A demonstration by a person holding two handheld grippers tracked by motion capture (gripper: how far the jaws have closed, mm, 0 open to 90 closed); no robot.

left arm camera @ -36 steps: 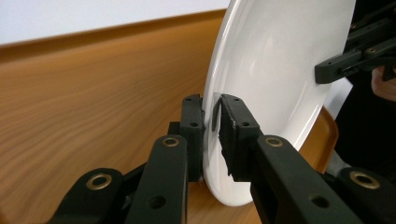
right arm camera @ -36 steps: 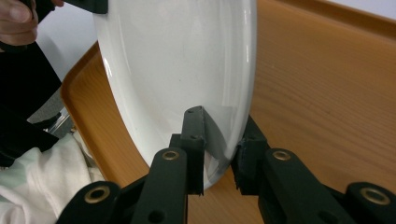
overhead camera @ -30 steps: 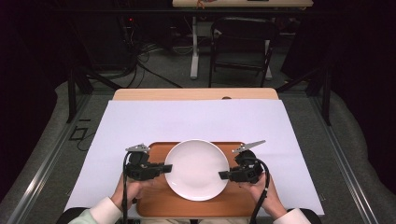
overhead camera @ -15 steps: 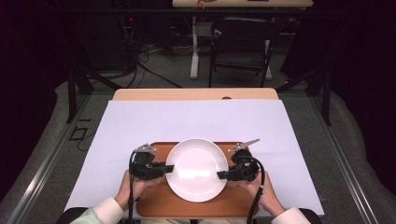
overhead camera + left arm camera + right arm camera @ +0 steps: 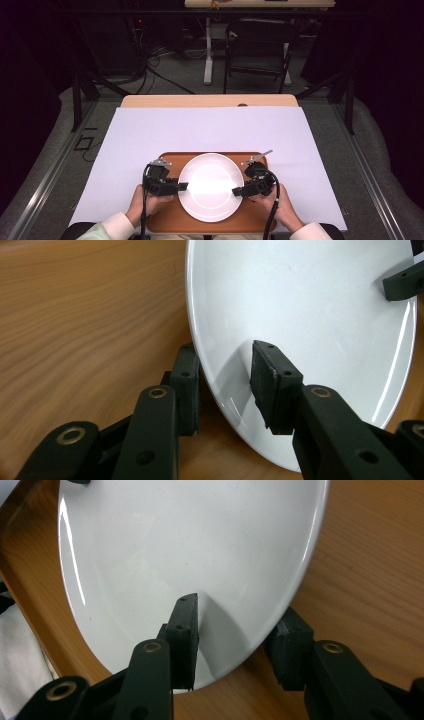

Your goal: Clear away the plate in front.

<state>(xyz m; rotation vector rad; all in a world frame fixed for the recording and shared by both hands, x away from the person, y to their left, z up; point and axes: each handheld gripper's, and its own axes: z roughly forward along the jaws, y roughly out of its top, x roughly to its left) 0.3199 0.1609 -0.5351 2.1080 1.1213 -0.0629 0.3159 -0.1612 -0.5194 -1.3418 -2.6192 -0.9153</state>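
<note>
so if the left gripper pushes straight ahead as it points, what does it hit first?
The white plate: its rim already sits between the left gripper fingers, which have just been opening. Beyond, across the plate, the right gripper.

Left gripper (image 5: 183, 186), right gripper (image 5: 235, 191): black, brass-ringed screw holes, ribbed pads, grey plates atop, black cables behind; pale sleeves (image 5: 111, 227).

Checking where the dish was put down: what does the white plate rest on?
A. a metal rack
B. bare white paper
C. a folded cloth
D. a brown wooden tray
D: in the high view the white plate lies on the brown wooden tray, which sits on the white paper; both gripper views show wood grain under the plate's rim.
</note>
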